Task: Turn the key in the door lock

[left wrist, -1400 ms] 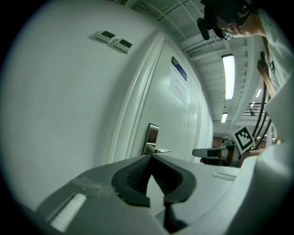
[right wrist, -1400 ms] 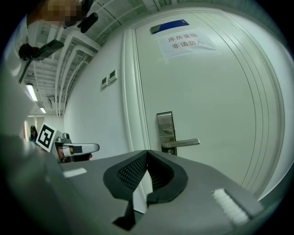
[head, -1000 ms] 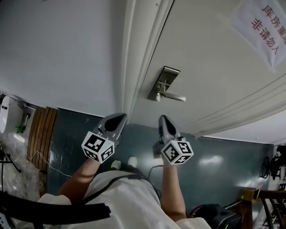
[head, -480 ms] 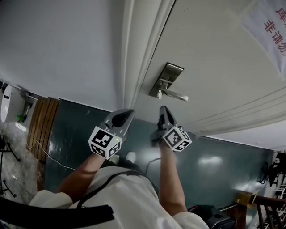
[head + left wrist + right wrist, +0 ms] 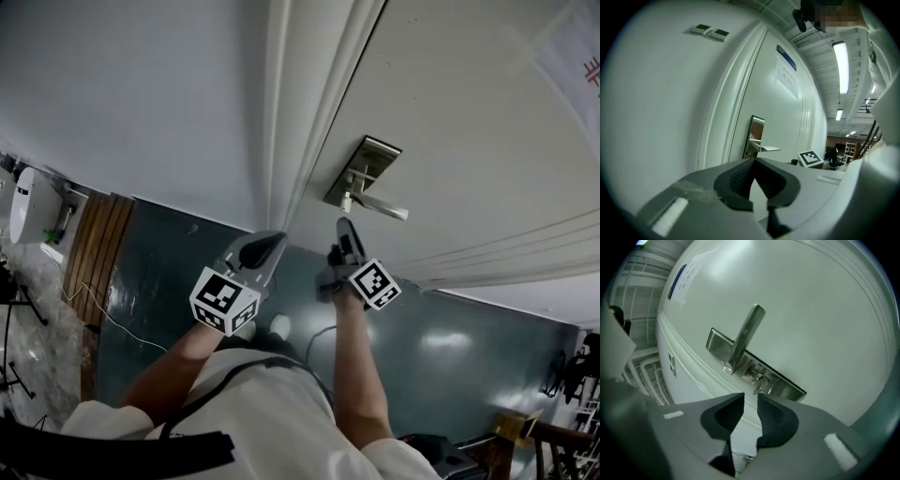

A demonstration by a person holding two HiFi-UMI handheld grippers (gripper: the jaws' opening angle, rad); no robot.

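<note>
White-painted wall (image 5: 122,94) and a dark, glossy floor (image 5: 187,272) are seen around a pale door (image 5: 450,112) with moulded panel lines and a paper notice (image 5: 574,66). A long rectangular lock plate (image 5: 754,366) of brushed metal is fixed to the door, with a straight, flat lever handle (image 5: 746,333) of the same metal. A small key (image 5: 760,380) with a thin wire ring is seated in the plate, just beside the lever's root. The right tool (image 5: 751,399) is aimed at the key but stands apart from it. Its ribbed dark pads have just been opening and are set narrowly apart, with nothing between them. The left tool (image 5: 753,161) is closed tip to tip and empty, near the door frame (image 5: 291,112). No grip is had on the key, so the grasp and the turn are judged to be ahead. Whether the key has been rotated at all cannot be told.
</note>
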